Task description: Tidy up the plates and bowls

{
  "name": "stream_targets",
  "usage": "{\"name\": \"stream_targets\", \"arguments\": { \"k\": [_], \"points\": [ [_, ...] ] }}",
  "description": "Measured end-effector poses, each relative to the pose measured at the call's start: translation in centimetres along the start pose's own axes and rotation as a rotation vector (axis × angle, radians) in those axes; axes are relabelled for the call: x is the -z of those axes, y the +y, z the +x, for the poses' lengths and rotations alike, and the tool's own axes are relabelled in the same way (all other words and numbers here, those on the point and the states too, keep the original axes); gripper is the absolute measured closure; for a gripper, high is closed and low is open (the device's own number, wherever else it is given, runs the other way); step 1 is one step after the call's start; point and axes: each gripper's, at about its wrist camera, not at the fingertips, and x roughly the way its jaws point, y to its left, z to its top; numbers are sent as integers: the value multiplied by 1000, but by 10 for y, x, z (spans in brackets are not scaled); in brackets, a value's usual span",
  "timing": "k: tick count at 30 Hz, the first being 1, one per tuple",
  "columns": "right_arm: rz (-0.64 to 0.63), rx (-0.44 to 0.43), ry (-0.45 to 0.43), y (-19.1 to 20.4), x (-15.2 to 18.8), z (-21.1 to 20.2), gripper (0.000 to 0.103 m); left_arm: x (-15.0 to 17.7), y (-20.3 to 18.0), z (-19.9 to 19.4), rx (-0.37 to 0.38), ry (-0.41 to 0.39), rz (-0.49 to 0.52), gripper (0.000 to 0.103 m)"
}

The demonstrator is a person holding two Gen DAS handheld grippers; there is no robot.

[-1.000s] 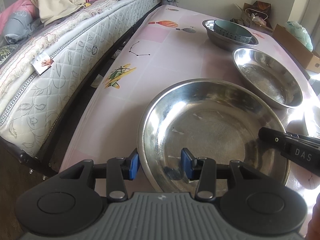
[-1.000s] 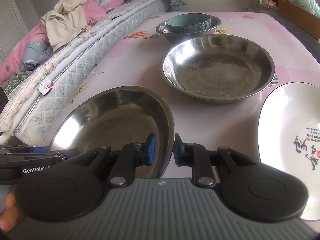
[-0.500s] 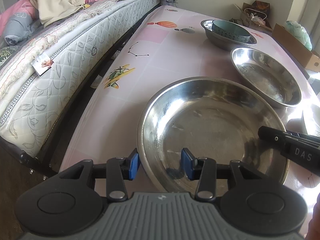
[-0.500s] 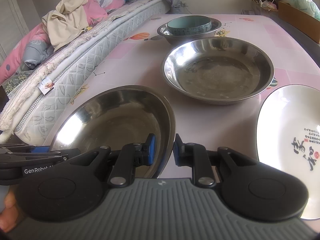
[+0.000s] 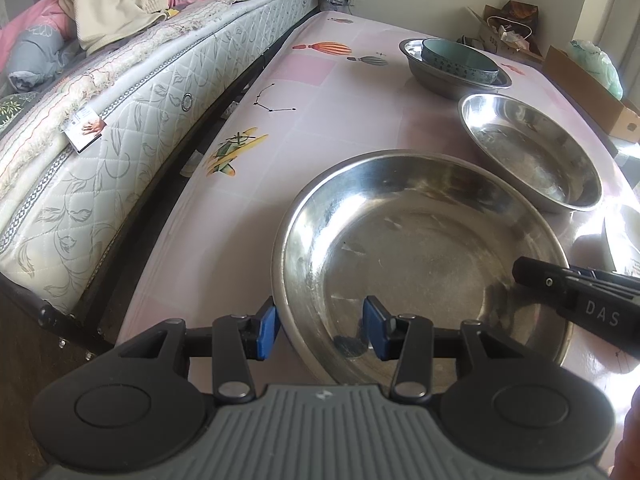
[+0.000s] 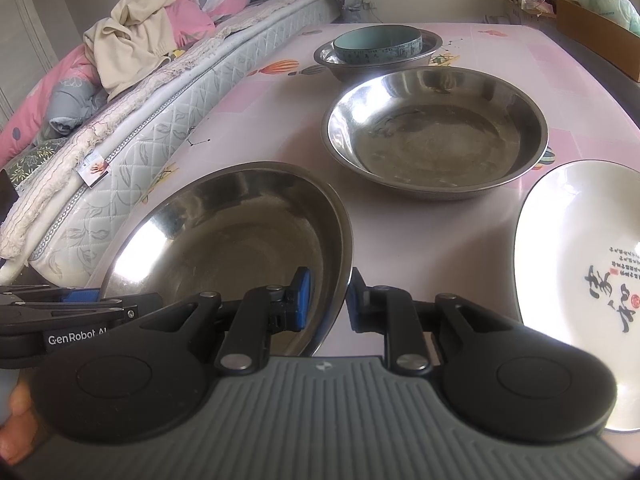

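Right claw [image 6: 325,300] pinches the near large round steel basin [image 6: 224,240] at its rim, left claw [image 5: 319,328] straddles the opposite rim loosely (pads apart), nearest on the pink counter [image 5: 312,128]; one-sided grip may tip it.

A lived-in home bedroom. Quilted mattress [image 5: 132,128] at nine o'clock, heaped with pink bedding [image 6: 44,92] and a cream garment [image 6: 132,40]. Pink cartoon-print table [image 5: 320,92] pushed against it, set with steel basins [image 6: 436,132] and a white plate [image 6: 580,280]. Cardboard boxes [image 5: 592,92] and bags along the wall at one o'clock.
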Motion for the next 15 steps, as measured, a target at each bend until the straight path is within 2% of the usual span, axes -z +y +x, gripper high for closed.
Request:
{"name": "stream_targets", "arguments": {
  "k": [15],
  "points": [
    [30,-10,16,-7,0,6,82,-3,1,4,6,-8,15,54]
  ]
}}
